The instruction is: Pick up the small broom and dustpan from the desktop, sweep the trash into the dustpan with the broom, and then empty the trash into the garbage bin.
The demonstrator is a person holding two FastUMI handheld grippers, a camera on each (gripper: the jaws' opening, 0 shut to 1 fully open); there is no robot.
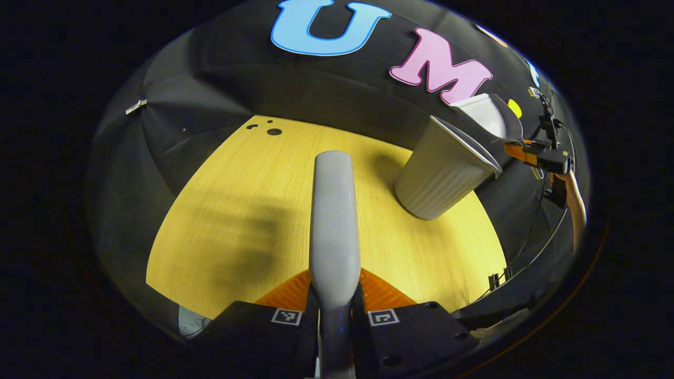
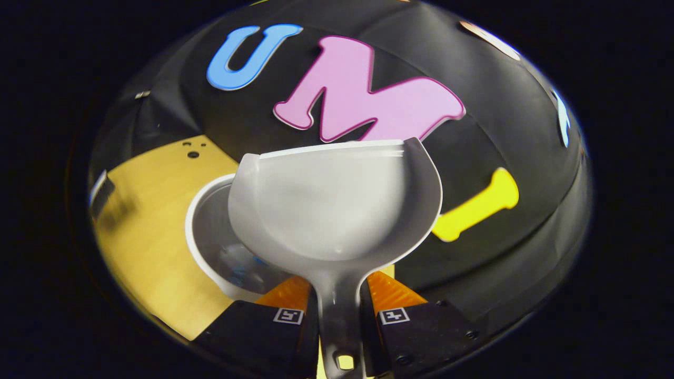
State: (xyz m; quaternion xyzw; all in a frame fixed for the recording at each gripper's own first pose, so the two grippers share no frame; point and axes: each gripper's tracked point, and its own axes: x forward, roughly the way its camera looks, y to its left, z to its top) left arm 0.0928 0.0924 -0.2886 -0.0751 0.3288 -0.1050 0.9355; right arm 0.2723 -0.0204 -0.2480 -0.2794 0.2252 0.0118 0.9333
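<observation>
Jaws clamp broom (image 1: 334,210) and dustpan (image 2: 337,205) — bin (image 2: 210,247) holds trash (image 2: 239,268).

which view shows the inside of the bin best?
Right gripper view: it looks down into the garbage bin, with something pale at its bottom, below the dustpan held in the right gripper. Left gripper view shows the bin's ribbed outside wall and rim, from the side.

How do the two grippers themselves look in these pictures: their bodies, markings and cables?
In the left gripper view, the left gripper has a black, blocky body, and each half carries a small square black-and-white marker near the inner edge. The right gripper is built alike, with the same two markers and small screws in the body. The right gripper also appears farther off, a dark body with thin black cables running down from it.
</observation>
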